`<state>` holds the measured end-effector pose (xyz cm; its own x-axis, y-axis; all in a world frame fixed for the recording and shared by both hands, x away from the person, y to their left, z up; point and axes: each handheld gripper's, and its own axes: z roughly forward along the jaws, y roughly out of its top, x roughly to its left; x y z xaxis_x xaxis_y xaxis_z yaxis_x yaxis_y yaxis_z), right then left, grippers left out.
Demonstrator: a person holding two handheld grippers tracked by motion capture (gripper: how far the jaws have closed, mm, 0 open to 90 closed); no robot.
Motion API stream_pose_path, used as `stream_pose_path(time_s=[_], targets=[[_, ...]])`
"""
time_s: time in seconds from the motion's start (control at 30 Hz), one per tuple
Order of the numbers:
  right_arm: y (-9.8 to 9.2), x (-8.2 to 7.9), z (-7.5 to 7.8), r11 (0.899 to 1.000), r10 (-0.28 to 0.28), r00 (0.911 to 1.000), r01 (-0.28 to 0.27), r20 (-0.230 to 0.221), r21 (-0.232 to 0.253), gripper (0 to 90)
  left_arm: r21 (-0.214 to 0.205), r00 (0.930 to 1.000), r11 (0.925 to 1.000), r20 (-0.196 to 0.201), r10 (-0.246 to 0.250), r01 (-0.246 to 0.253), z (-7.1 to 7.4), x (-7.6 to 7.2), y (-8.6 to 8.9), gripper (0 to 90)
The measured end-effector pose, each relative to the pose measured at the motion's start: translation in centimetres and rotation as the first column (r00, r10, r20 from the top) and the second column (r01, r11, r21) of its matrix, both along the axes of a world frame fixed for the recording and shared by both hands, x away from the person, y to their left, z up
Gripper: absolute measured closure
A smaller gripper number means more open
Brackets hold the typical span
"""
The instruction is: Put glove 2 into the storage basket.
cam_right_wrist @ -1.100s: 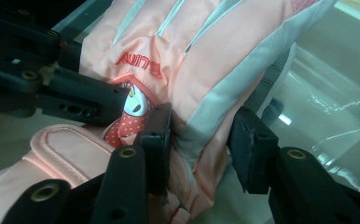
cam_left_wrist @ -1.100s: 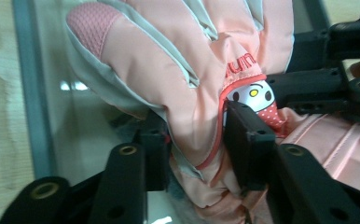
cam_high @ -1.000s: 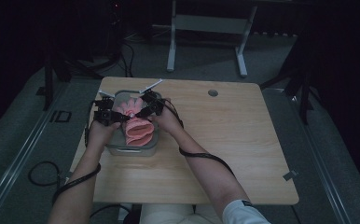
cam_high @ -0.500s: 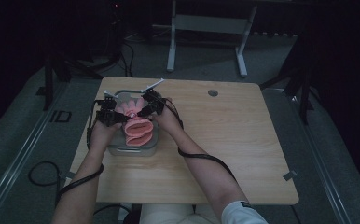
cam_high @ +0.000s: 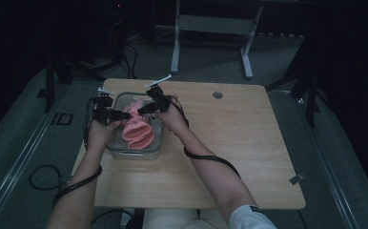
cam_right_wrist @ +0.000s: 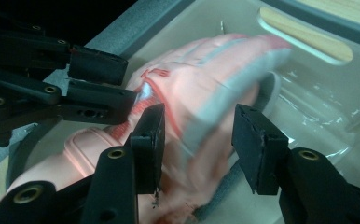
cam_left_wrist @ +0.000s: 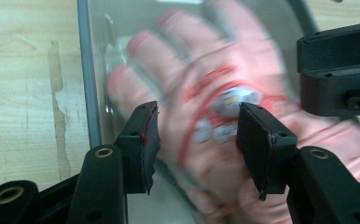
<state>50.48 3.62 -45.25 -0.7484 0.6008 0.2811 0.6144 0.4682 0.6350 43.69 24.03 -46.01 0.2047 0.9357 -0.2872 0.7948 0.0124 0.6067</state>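
Left gripper view: the left gripper (cam_left_wrist: 194, 140) is standing half open, its jaws having just been opening, straddling a blurred pink fabric work glove with grey and red trim (cam_left_wrist: 206, 98) without pressing it. Right gripper view: the right gripper (cam_right_wrist: 197, 140) is standing likewise, jaws having just been opening, pads clear of the glove. High view: the glove is lying inside a clear rectangular plastic container (cam_high: 146, 151) on the light wooden table (cam_high: 249, 143), both grippers meeting above it
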Motion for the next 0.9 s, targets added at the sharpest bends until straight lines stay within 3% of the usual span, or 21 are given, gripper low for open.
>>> stream_pose_path(time_s=[0.07, 0.3, 0.5, 0.57, 0.67, 0.8, 0.9], targets=[[-0.1, -0.1, 0.2, 1.0, 0.009, 1.0, -0.009, 0.0, 0.004, 50.9, -0.03, 0.9999, 0.9995, 0.007, -0.008, 0.009, 0.3, -0.2, 0.0, 48.1], [-0.5, -0.4, 1.0, 1.0, 0.027, 0.9995, -0.027, 0.018, 0.013, 49.0, -0.036, 0.9984, 0.9989, 0.049, -0.027, 0.029, 1.9, -1.0, -0.4, 47.4], [-1.4, -0.9, 2.9, 0.998, 0.056, 0.9962, -0.057, 0.067, 0.019, 42.5, -0.037, 0.9946, 0.9971, 0.082, -0.064, 0.067, 3.3, -2.1, -1.5, 43.5], [-1.8, -1.1, 3.2, 0.996, 0.085, 0.993, -0.086, 0.082, 0.011, 39.1, -0.018, 0.9914, 0.9962, 0.101, -0.083, 0.085, 3.8, -2.6, -2.2, 40.8], [-2.7, -1.6, 3.5, 0.994, 0.106, 0.9895, -0.108, 0.098, 0.011, 35.5, -0.045, 0.9843, 0.9907, 0.127, -0.122, 0.128, 4.2, -3.0, -2.8, 31.1], [-3.9, -2.2, 3.7, 0.989, 0.14, 0.9826, -0.143, 0.123, 0.021, 27.6, 0.012, 0.9759, 0.9865, 0.145, -0.164, 0.164, 4.6, -3.5, -4.4, 21.3], [-4.7, -2.5, 3.8, 0.99, 0.137, 0.9808, -0.141, 0.139, 0.025, 23.7, 0.01, 0.9728, 0.9865, 0.165, -0.163, 0.163, 4.6, -3.8, -5.1, 14.9]])
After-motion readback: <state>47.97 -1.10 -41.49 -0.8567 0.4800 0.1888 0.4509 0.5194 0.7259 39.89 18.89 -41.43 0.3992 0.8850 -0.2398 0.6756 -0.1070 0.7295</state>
